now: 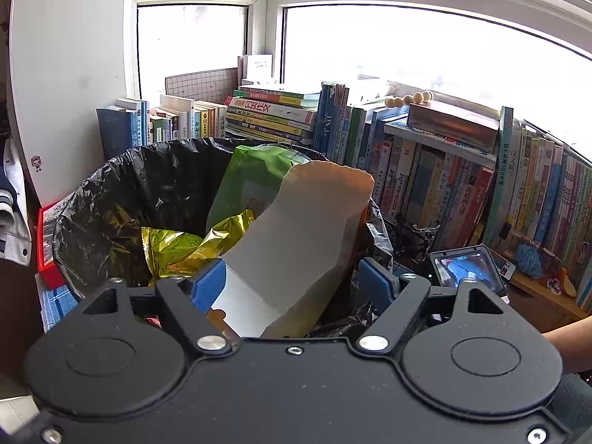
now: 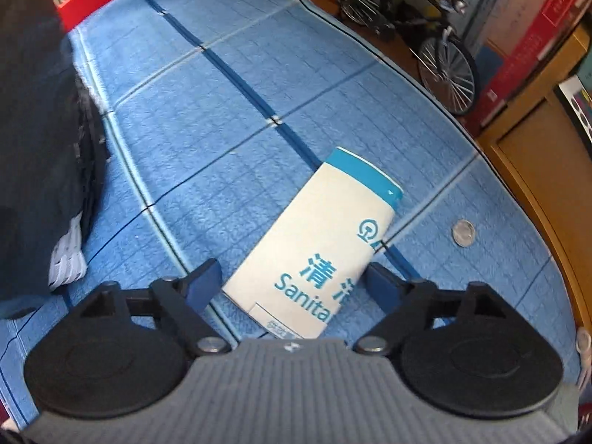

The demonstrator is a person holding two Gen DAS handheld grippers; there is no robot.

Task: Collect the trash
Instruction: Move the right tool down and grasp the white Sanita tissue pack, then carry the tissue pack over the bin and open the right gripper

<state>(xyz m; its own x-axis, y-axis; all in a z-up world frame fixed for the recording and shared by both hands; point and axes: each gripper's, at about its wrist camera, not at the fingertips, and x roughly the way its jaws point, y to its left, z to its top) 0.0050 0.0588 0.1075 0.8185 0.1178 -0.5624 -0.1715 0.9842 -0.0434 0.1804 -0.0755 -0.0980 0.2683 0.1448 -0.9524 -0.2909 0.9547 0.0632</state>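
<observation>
The left tool (image 1: 292, 281) is held wide apart over the bin (image 1: 111, 185), gripping nothing; a torn cardboard piece (image 1: 307, 229) stands in the bin between its fingers. The right tool (image 2: 292, 281) is spread empty around a white packet (image 2: 318, 244) lying flat on the blue surface (image 2: 222, 129).

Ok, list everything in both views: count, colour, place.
bin: one, black-lined, before books
bag: one, green, in bin
wrapper: one, yellow, in bin
carton: one, grey-white, between left tongs
books: many, mixed, behind bin
mat: one, blue, under packet
packet: one, white-teal, between right tongs
coin: one, silver, on mat
bicycle: one, black, beyond mat
left tongs: one, black-blue, open, over bin
right tongs: one, black-blue, open, over mat
</observation>
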